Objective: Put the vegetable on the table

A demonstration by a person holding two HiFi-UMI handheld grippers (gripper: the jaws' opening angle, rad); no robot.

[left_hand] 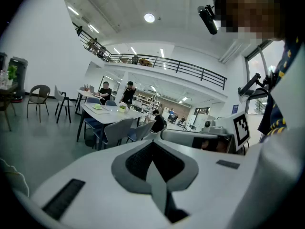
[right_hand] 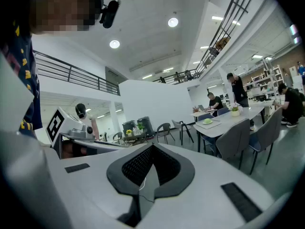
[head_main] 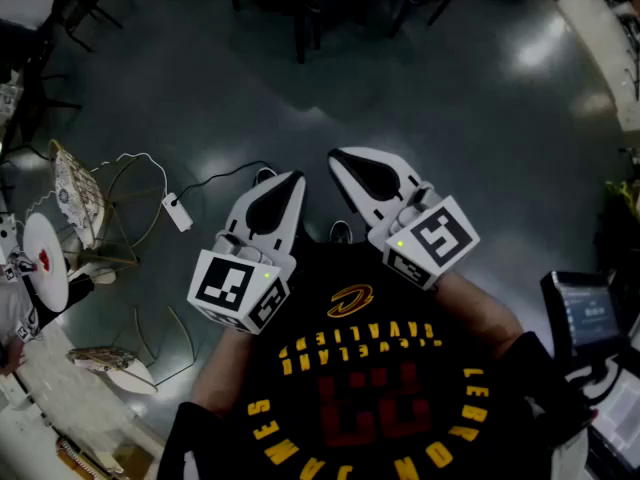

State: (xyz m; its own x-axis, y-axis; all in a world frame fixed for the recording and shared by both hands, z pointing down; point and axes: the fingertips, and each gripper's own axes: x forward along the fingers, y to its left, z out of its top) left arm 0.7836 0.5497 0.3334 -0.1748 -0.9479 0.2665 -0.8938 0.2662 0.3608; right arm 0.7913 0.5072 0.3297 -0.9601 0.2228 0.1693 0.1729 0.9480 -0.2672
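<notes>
Closest in the head view is the person's black T-shirt with yellow lettering (head_main: 360, 388), and just ahead of it the 2 white grippers sit side by side over the glossy grey floor (head_main: 430, 118). They are held level in front of the chest, apart from everything, which looks like a ready stance and not a reach. The left gripper (head_main: 292, 182) has its jaws pressed together with nothing between them, and so does the right gripper (head_main: 338, 158). A round white plate (head_main: 45, 258) stands at the far left edge, and a small white power adapter (head_main: 177, 211) lies on the floor with its cable.

From the left gripper view, the dark pads meet in a closed seam. Beyond them is a long white table (left_hand: 112, 114) with grey chairs and a small green thing (left_hand: 97, 107) on a tray, too small to identify.

From the right gripper view, the jaws are likewise closed and empty. No vegetable can be made out anywhere, so the task looks not yet begun.
</notes>
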